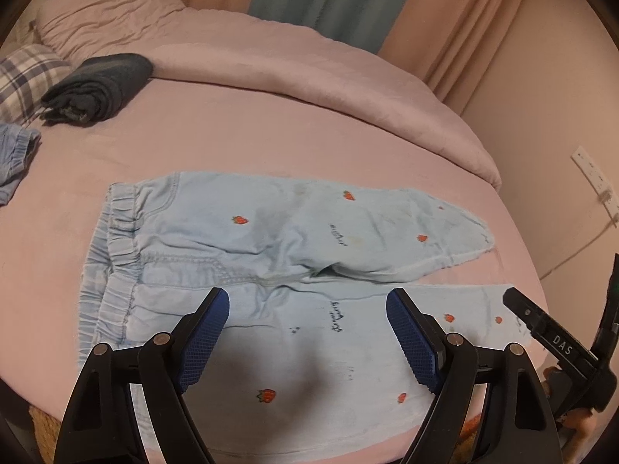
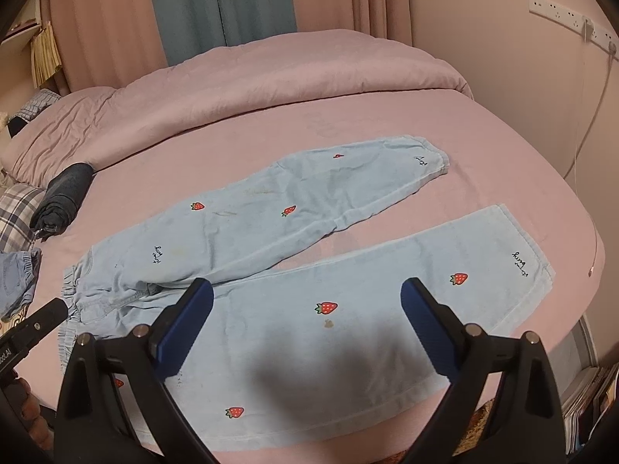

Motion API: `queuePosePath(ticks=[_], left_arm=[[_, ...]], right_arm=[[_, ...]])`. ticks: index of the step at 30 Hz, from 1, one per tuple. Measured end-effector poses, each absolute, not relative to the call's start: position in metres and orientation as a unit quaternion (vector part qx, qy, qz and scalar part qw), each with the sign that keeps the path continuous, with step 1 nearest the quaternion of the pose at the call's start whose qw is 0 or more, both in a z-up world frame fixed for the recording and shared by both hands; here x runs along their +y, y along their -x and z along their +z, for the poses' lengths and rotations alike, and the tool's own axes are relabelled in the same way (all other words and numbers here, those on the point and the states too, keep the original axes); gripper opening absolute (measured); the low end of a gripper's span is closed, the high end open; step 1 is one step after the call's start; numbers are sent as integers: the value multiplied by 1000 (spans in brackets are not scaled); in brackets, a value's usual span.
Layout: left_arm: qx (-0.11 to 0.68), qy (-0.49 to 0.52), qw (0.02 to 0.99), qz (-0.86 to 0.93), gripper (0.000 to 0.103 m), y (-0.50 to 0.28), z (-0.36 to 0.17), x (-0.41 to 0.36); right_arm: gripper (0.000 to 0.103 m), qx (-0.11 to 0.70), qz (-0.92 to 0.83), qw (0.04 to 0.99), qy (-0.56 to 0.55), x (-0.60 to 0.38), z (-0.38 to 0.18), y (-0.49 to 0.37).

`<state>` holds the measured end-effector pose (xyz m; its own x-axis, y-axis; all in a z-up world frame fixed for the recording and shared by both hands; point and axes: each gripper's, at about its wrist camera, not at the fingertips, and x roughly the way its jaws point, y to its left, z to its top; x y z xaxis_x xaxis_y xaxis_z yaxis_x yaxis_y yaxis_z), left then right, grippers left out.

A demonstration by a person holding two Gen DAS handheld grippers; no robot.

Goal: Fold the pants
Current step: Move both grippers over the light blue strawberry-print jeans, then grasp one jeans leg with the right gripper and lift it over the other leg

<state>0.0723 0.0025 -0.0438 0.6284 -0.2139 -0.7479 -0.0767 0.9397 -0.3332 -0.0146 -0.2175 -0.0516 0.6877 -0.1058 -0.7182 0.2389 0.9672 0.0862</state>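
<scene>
Light blue pants (image 1: 271, 247) with red strawberry prints lie spread flat on the pink bed, waistband to the left, both legs running right and apart. In the right wrist view the pants (image 2: 348, 332) show both legs in full. My left gripper (image 1: 307, 301) is open and empty, hovering over the near leg close to the crotch. My right gripper (image 2: 307, 294) is open and empty, hovering over the near leg's middle. The right gripper also shows at the right edge of the left wrist view (image 1: 557, 340).
A rolled dark garment (image 1: 96, 87) lies at the back left beside a plaid pillow (image 1: 23, 77). Another light blue garment (image 1: 15, 154) sits at the left edge. A bunched pink duvet (image 1: 309, 62) runs along the back. A wall with a power strip (image 2: 568, 19) stands right.
</scene>
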Motion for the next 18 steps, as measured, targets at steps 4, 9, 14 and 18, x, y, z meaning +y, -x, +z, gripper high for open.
queuePosePath(ticks=[4, 9, 14, 18], left_arm=[[439, 176, 880, -27, 85, -74, -51, 11], [443, 181, 878, -17, 85, -75, -55, 19], [449, 195, 872, -4, 85, -78, -60, 32], [457, 211, 864, 16, 85, -78, -65, 47]], right_arm=[[98, 391, -95, 911, -86, -215, -55, 10], [98, 395, -98, 910, -82, -213, -57, 5], [97, 402, -83, 907, -92, -214, -57, -9], [98, 420, -31, 890, -176, -228, -54, -52]])
